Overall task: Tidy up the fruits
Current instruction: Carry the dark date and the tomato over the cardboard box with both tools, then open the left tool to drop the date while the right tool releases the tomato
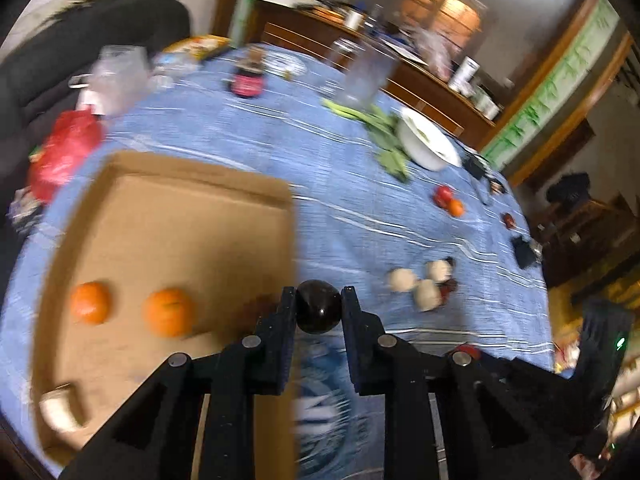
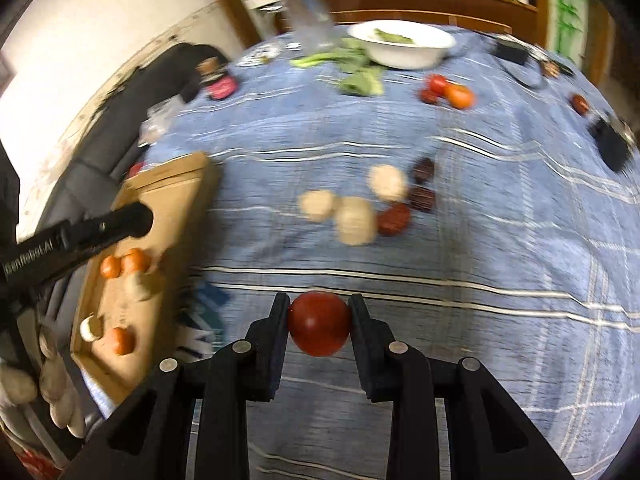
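While both views are pretty motion-blurred, the grips are easy to read: the left gripper (image 1: 318, 294) is pinching a small dark, near-black round fruit (image 1: 318, 306) between its pads, and the right gripper (image 2: 319, 302) is clamped on a red round fruit (image 2: 319, 323), both held above the blue cloth (image 2: 460, 320) with thin white stripes that covers the table.

Just left of the left gripper's fingers sits a shallow cardboard tray (image 1: 208, 216) with two oranges (image 1: 169, 312) inside and something pale at its near corner. Ahead and to the right of both tools there's a cluster of three pale round things (image 2: 354, 220) touching some dark red fruits (image 2: 394, 219). Further out, a red and orange bunch (image 2: 448, 90), then leafy greens (image 2: 358, 80) beside a white bowl (image 2: 416, 54), plus a clear container (image 1: 366, 76).

Beyond the table: a wooden sideboard (image 1: 420, 80) loaded with clutter, a dark sofa (image 1: 100, 28) off to the left, and a bright ceiling light.

Only writing I can sort of make out is white lettering on the left gripper's black handle in the right wrist view, too blurry to read properly.
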{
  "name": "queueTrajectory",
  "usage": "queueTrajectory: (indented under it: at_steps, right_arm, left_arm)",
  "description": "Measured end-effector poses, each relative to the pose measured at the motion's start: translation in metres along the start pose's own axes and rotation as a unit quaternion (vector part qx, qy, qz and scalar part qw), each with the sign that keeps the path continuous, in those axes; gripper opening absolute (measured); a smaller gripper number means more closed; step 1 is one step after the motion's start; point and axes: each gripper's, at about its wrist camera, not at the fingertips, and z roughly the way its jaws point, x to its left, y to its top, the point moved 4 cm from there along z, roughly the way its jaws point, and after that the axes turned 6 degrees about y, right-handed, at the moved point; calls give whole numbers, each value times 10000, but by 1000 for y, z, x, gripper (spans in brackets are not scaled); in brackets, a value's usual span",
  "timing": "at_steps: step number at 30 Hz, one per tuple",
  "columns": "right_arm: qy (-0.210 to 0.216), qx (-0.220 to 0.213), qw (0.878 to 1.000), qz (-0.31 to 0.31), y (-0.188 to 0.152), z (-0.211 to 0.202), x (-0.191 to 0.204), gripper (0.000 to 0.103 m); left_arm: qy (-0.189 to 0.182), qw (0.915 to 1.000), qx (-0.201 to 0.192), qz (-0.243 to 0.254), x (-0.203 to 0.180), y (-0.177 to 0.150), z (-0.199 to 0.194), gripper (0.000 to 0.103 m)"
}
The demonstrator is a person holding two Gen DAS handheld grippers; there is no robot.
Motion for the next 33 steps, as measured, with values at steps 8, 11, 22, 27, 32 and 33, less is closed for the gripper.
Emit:
queueTrajectory:
  at_steps: [8, 11, 22, 27, 32, 33]
  right_arm:
    - [625, 259, 9949, -745, 3, 22, 87, 32]
    - [676, 433, 9913, -1043, -3, 35, 115, 33]
    - [336, 1208, 9734, -1918, -32, 98, 182, 33]
    - [57, 1292, 9690, -2107, -34, 116, 191, 33]
    - [-72, 1281, 9729, -1921, -26, 125, 188, 33]
    - [-94, 1276, 9740, -1872, -26, 126, 186, 33]
  left_arm:
    - [909, 9946, 58, -504, 96, -29, -20, 21]
    - [1044, 9919, 194, -697, 122, -36, -17, 21]
    - [1119, 9891, 356, -889, 157, -52, -12, 22]
    - [959, 9892, 206, -1088, 171, -51, -28, 24]
    - [725, 9873, 72, -1412, 185, -54, -46, 30]
    - [785, 9867, 21, -1420, 187, -54, -51, 38]
